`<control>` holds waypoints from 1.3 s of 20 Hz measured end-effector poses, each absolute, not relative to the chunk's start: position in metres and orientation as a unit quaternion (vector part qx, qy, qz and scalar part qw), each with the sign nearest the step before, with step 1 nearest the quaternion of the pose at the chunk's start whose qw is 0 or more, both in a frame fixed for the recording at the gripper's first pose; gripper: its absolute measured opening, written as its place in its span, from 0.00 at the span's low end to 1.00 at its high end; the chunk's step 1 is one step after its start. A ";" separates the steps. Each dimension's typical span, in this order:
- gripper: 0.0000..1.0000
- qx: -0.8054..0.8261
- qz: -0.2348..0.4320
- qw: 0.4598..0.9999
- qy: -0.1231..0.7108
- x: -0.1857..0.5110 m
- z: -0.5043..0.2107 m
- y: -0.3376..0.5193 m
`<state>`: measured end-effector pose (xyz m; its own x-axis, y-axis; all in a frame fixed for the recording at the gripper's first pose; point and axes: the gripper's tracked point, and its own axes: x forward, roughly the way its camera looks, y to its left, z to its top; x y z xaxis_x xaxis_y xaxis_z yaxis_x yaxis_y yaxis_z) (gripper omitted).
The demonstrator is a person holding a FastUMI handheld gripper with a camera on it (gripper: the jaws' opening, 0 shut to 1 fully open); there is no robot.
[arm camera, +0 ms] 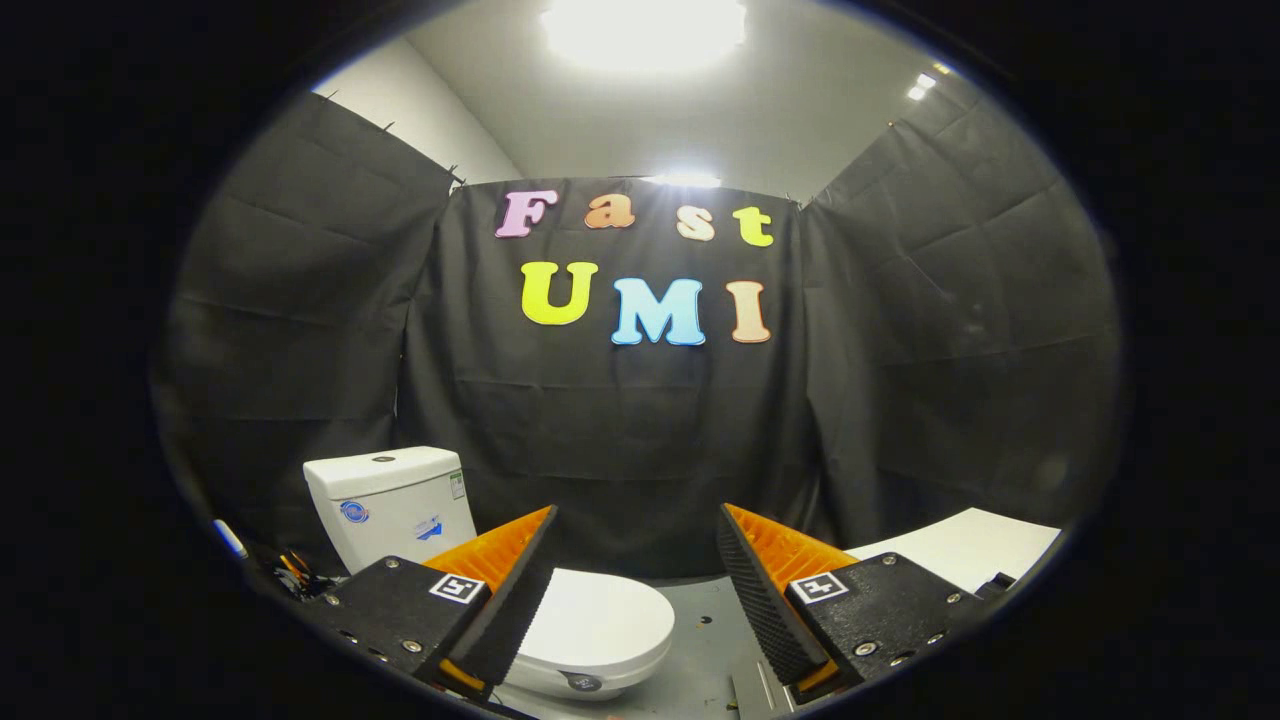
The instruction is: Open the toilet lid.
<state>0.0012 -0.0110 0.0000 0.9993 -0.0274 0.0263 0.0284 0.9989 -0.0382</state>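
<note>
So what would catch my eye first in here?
Probably the white toilet, its lid shut, low down just beyond the open gripper, nearer its left finger. Its tank stands behind, against the black cloth wall. A bright ceiling light glares overhead.

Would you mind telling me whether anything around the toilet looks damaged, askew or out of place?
Nothing stands out. The toilet lid lies flat and closed on the bowl, the tank stands upright behind it, and the gripper hangs above with its jaws open.
</note>
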 end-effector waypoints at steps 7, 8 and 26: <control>0.95 -0.037 -0.025 0.999 -0.015 0.003 -0.004 -0.012; 0.95 -0.033 -0.026 0.999 -0.012 0.004 -0.007 -0.010; 0.95 -0.027 -0.033 0.990 0.136 0.047 -0.156 0.047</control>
<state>0.0470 0.0471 -0.1560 0.9608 -0.0727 -0.2675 0.0583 0.9964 -0.0616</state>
